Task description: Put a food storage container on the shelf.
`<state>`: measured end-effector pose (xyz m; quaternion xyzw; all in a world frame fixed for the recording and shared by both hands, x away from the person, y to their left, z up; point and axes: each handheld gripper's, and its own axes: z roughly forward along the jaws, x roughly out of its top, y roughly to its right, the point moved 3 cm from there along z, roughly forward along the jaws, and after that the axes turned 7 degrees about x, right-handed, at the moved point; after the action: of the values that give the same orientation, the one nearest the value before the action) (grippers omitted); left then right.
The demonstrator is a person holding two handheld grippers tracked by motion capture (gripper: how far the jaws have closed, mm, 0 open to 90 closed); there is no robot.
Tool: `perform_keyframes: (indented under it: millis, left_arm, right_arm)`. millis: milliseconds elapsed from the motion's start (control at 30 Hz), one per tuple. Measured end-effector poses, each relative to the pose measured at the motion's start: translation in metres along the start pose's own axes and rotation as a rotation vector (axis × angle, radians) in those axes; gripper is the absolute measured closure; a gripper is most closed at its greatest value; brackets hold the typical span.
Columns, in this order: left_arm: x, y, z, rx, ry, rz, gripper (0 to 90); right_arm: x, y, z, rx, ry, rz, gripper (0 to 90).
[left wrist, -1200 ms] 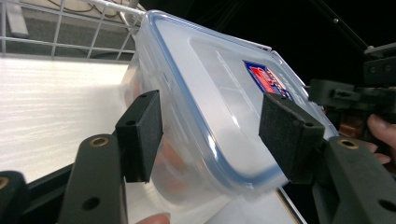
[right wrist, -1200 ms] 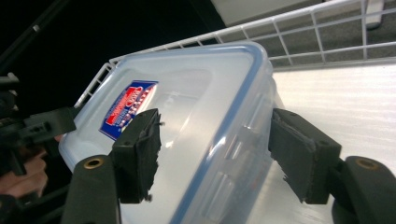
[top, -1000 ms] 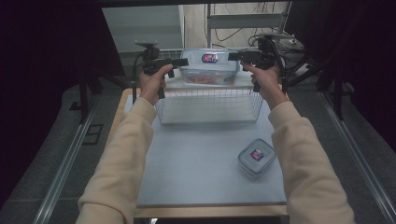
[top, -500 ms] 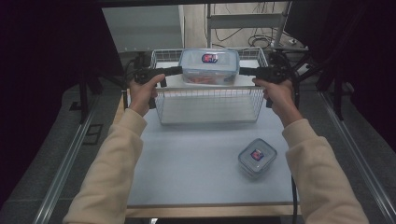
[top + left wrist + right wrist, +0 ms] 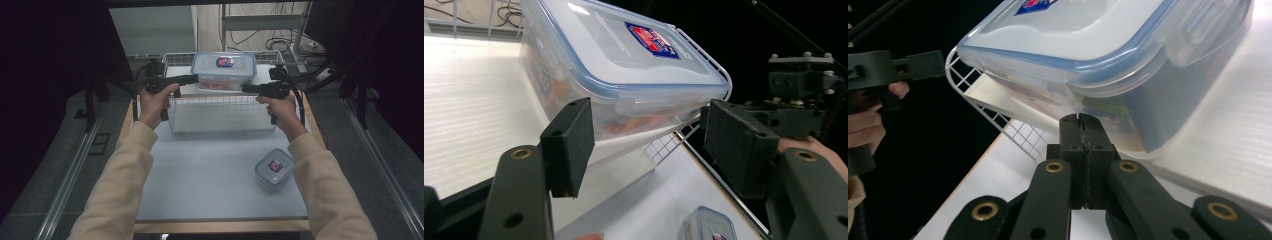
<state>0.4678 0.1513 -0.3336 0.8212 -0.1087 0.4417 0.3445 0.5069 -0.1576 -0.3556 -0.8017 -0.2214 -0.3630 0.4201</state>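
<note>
Both of my arms reach forward over the desk [image 5: 215,175], sleeves running up from the near edge, each hand wrapped around its tool at about the same height. My left hand-held gripper [image 5: 192,79] points inward from the left, and in its own view the 2 pads stand spread wide apart, released, with the big lidded container [image 5: 224,70] just beyond them. My right hand-held gripper [image 5: 247,88] points inward from the right; in the right gripper view its jaws are pressed flat together, clenched on nothing, the tip sitting just under the container's blue-rimmed lid at its near end (whether it touches the wall, I cannot tell).

That container sits raised at the far end of the desk, inside the wire basket [image 5: 222,112], resting on a white board, with orange contents dimly visible through its side. The 2 tools flank it, 1 at each short end.

Near my right forearm, a small lidded container [image 5: 274,168] lies close to the desk's right edge. Between the basket's near wall and the near edge, the pale desk surface lies open, most of it toward the left. Dark curtains stand well apart on both sides, and floor rails run along each side of the desk.
</note>
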Motion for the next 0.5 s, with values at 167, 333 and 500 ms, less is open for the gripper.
perform_keyframes:
  millis: [167,333,500]
  left_arm:
    - [-0.001,-0.001,-0.001,-0.003,0.005,-0.006,36.2]
    - [-0.002,-0.001,-0.002,0.000,0.000,-0.001,36.2]
    - [-0.003,-0.002,-0.001,0.000,0.000,-0.004,35.8]
  right_arm:
    - [0.002,0.007,0.000,-0.015,0.023,0.006,89.3]
    - [0.003,0.012,-0.001,-0.026,0.034,0.020,89.3]
    - [0.002,0.016,-0.003,-0.030,0.046,0.025,89.3]
